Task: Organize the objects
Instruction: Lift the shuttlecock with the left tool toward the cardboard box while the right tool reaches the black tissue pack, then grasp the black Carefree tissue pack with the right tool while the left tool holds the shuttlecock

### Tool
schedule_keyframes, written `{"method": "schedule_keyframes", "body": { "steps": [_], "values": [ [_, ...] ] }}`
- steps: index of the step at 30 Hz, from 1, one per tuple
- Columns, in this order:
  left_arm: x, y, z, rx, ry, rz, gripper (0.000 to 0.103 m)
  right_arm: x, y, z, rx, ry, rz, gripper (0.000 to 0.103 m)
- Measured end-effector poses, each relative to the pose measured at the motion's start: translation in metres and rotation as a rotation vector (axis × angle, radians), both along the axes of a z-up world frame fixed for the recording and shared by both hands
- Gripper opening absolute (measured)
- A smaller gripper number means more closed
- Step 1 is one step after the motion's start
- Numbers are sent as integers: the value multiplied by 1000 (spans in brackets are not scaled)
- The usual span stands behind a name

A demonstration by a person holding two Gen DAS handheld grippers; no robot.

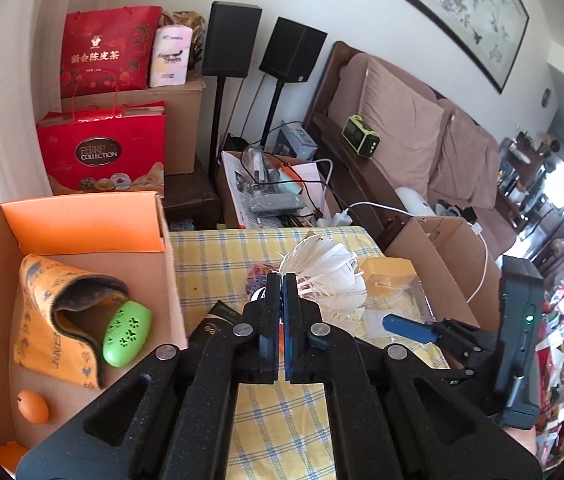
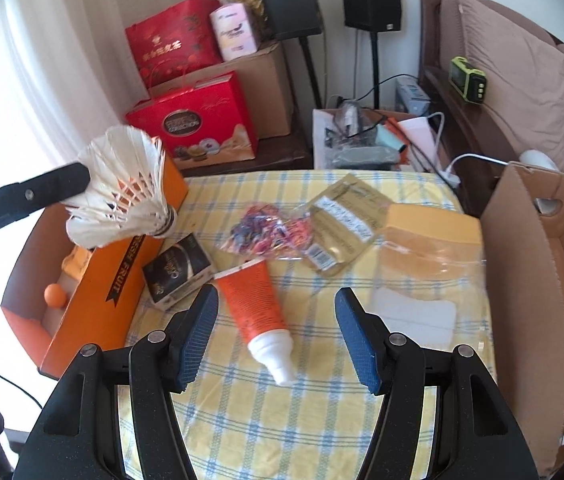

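Observation:
My left gripper is shut on the feathers of a white shuttlecock. In the right wrist view the shuttlecock hangs above the edge of the orange cardboard box, pinched by the left gripper. My right gripper stands open above the yellow checked table, with nothing between its pads. Just beyond its fingers lies an orange tube with a white cap. The right gripper's blue fingertip shows at the right of the left wrist view.
The orange box holds an orange cloth, a green egg-shaped case and an orange ball. On the table lie a black packet, a bag of coloured bands, a gold pouch and a yellow item in clear plastic. A brown carton stands at the right.

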State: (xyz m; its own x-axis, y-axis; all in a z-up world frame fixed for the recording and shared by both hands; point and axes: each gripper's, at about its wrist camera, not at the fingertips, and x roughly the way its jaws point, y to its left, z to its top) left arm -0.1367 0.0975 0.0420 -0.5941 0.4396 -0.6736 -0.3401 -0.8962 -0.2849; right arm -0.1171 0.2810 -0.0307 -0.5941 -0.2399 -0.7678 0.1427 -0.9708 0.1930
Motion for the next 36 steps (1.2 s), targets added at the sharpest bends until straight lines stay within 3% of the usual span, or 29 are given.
{"method": "schedule_keyframes", "body": {
  "steps": [8,10,13,15,24,36],
  "values": [
    [2,-35,11,24,16,60,1,-20,-41,-12,-19,-9,87,64],
    [1,-45,15,39,17,75,1,-26,-51,-16,-28,0,114,75],
    [1,-58,20,51,22,93,1,-35,-70,-22,-20,6,159,77],
    [1,-67,24,55,30,108,1,-41,-80,-28,-5,10,193,82],
    [-1,-98,28,82,31,153,1,-52,-117,-52,109,-23,396,83],
    [-7,-114,16,94,-4,175,1,-64,-129,-71,216,-65,516,85]
  ]
}}
